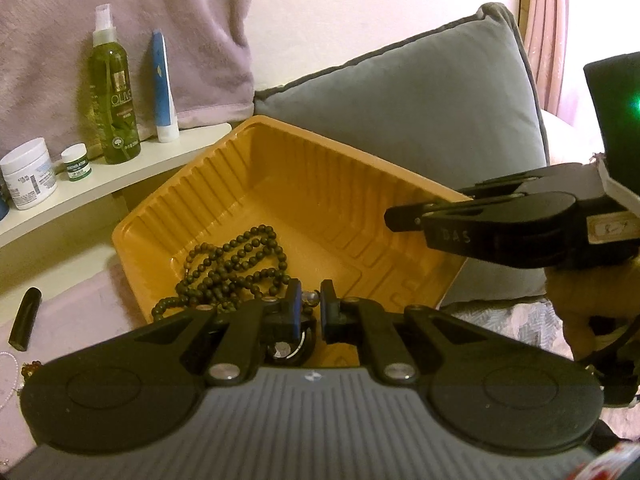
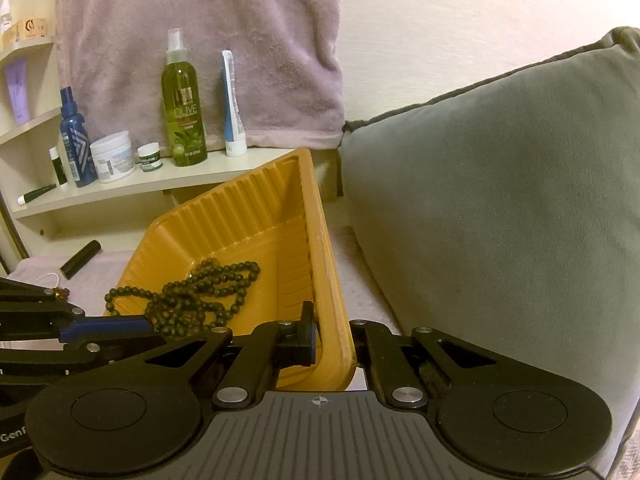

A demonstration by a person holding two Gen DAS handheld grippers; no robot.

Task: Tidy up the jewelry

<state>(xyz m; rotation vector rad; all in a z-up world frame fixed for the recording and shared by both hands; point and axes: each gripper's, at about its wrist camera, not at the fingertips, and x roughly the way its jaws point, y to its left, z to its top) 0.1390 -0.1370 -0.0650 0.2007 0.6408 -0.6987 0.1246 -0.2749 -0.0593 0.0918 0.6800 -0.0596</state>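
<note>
The left gripper (image 1: 311, 299) pinches a small metallic bead of jewelry over the orange tray (image 1: 224, 168); the right gripper (image 2: 332, 330) clamps the tray's rim. A dark bead necklace (image 1: 236, 268) lies coiled inside, spilling over the near edge. Behind, a green spray bottle (image 1: 114, 96) reads "OLIVE".
</note>
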